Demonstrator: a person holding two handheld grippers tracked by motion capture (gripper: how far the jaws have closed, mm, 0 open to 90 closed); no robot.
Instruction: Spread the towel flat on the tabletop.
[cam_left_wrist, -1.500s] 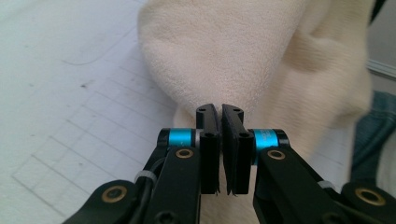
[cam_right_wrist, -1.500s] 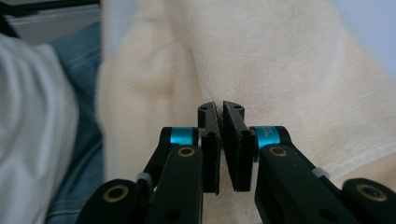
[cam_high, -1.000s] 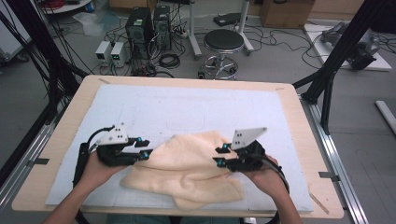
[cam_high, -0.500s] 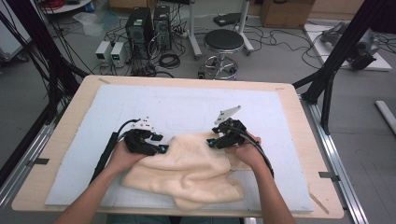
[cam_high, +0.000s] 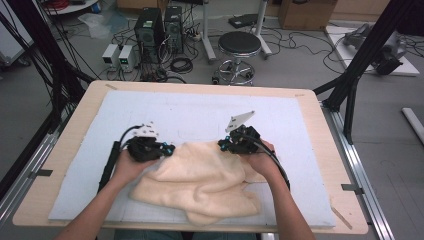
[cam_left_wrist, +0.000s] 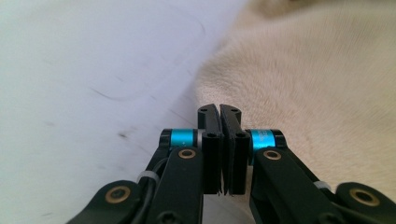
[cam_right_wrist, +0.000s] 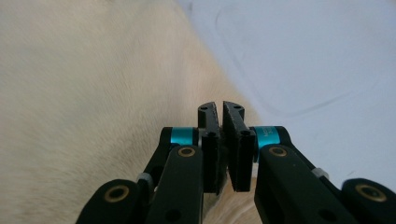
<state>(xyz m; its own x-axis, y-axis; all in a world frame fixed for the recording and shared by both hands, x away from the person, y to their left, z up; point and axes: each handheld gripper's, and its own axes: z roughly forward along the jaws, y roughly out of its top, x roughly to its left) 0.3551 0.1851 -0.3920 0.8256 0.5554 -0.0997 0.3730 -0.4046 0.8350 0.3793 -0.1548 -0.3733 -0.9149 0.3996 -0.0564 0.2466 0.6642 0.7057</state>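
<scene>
A cream fleecy cloth (cam_high: 200, 177) lies rumpled on the pale blue mat (cam_high: 200, 110), near the table's front edge. My left gripper (cam_high: 169, 149) is at the cloth's far left edge, jaws pressed together on the hem. In the left gripper view the gripper (cam_left_wrist: 219, 109) has the cloth (cam_left_wrist: 303, 70) spreading away to its right. My right gripper (cam_high: 223, 145) is pinched on the far right edge of the cloth. In the right gripper view the shut gripper (cam_right_wrist: 218, 107) has the cloth (cam_right_wrist: 93, 70) to its left and bare mat (cam_right_wrist: 317, 56) to its right.
The mat covers most of a wooden table (cam_high: 75, 125), with bare mat beyond and beside the cloth. Behind the table stand a round stool (cam_high: 240, 45), computer boxes (cam_high: 157, 27) and floor cables. Black frame posts (cam_high: 357, 70) rise at both sides.
Both grippers moved away from the person and inward toward each other, to the cloth's far edge. The cloth has bunched narrower between them.
</scene>
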